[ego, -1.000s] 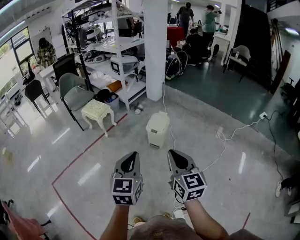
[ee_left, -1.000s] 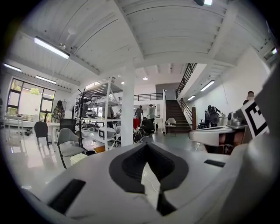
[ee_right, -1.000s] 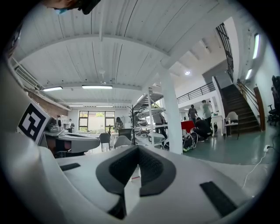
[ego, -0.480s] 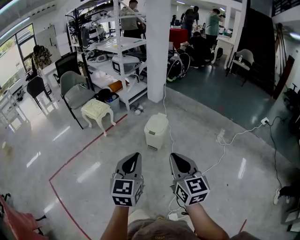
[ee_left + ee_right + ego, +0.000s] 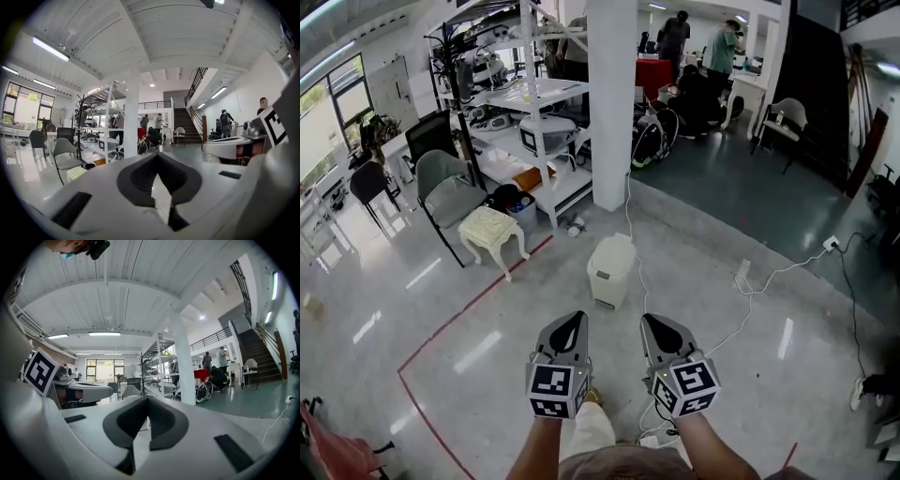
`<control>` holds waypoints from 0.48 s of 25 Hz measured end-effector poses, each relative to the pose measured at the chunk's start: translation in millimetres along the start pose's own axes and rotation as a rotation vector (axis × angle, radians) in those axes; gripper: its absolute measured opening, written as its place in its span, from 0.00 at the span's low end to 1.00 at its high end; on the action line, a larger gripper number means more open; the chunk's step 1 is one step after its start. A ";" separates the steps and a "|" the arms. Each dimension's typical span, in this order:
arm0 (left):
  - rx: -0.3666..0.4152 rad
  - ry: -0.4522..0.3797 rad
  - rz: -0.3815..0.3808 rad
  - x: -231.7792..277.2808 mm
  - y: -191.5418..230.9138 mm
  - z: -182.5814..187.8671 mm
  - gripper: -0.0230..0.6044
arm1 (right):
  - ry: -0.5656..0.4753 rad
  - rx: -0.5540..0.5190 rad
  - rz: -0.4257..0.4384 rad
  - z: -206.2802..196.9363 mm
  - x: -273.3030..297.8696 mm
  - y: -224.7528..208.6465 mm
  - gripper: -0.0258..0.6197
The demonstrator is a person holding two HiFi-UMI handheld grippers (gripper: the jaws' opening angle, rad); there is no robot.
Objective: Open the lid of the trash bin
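Note:
The cream trash bin (image 5: 611, 270) stands on the glossy floor in the head view, just ahead of both grippers, with its lid down. My left gripper (image 5: 572, 321) and right gripper (image 5: 655, 322) are held side by side below it, pointing at it and a short way off. Both are shut with nothing in them. In the left gripper view the dark pads of the left gripper (image 5: 157, 158) meet, and in the right gripper view those of the right gripper (image 5: 147, 400) do the same. Neither gripper view shows the bin clearly.
A white pillar (image 5: 612, 103) rises behind the bin, with a white shelf rack (image 5: 534, 122) to its left. A cream stool (image 5: 492, 230) and grey chair (image 5: 445, 192) stand at left. A white cable (image 5: 750, 291) and red floor line (image 5: 459, 314) cross the floor. People work at the back.
The view has advanced toward the bin, which now sits slightly lower and nearer in the frame. Both grippers stay shut and side by side, a little lower in the view.

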State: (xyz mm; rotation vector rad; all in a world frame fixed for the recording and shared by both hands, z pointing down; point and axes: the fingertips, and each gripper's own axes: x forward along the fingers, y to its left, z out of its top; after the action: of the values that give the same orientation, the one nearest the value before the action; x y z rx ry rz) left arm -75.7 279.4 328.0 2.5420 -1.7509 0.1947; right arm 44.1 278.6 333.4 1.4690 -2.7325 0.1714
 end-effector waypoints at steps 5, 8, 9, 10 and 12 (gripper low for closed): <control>-0.005 0.009 -0.013 25.4 8.4 -2.5 0.04 | 0.011 0.002 0.002 -2.6 19.0 -9.3 0.09; -0.008 0.015 -0.016 41.6 15.9 -3.0 0.04 | 0.016 0.004 0.004 -3.0 34.0 -16.2 0.09; -0.011 0.019 -0.016 47.2 18.5 -3.7 0.04 | 0.017 0.003 0.003 -3.0 39.3 -19.4 0.09; -0.014 0.022 -0.015 52.8 21.7 -4.4 0.04 | 0.017 0.002 0.003 -2.6 45.0 -22.5 0.09; -0.021 0.024 -0.015 64.7 29.7 -3.7 0.04 | 0.018 -0.003 0.003 -1.0 57.9 -28.1 0.09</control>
State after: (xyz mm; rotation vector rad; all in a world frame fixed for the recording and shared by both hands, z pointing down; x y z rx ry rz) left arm -80.9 209.2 339.2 2.5262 -1.7163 0.2035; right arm 35.5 215.4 341.4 1.4554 -2.7202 0.1787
